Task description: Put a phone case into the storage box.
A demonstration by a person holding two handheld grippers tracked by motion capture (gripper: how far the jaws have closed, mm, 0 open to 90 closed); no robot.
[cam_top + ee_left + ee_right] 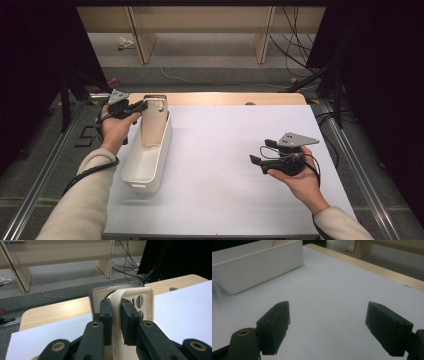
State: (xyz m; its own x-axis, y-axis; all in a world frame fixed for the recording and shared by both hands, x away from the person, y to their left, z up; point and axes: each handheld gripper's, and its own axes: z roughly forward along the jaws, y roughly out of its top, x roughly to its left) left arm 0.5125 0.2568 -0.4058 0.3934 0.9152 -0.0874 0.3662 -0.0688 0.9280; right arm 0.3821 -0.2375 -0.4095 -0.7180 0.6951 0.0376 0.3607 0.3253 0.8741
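Phone case [154,122], beige and with camera holes near its top, is standing on end inside the far part of a white bin [131,167], leaning slightly against the bin's far wall. In the high view the person's left hand [116,131] is gripping the left gripper [142,105] at the table's left side, with its jaws reaching to the case's upper edge. In the left gripper view the two black jaws are pressing together on the case's side rim [116,315], one jaw on each face of that rim, so the tongs are pinching the phone case. The camera holes [140,301] are showing just right of the jaws.

The bin is sitting lengthwise along the left edge of the white sheet [225,150] that is covering most of the wooden table [225,98]. A bare strip of wood is showing along the far side.

Further right, well apart from the bin, the person's right hand [299,180] is holding the right gripper [256,162] above the sheet, its jaws pointing left toward the bin. In the right gripper view the two jaws are standing wide apart with nothing between them, and the white sheet [329,297] is lying beneath. The bin's long white wall [259,270] is showing at the upper left of that view.
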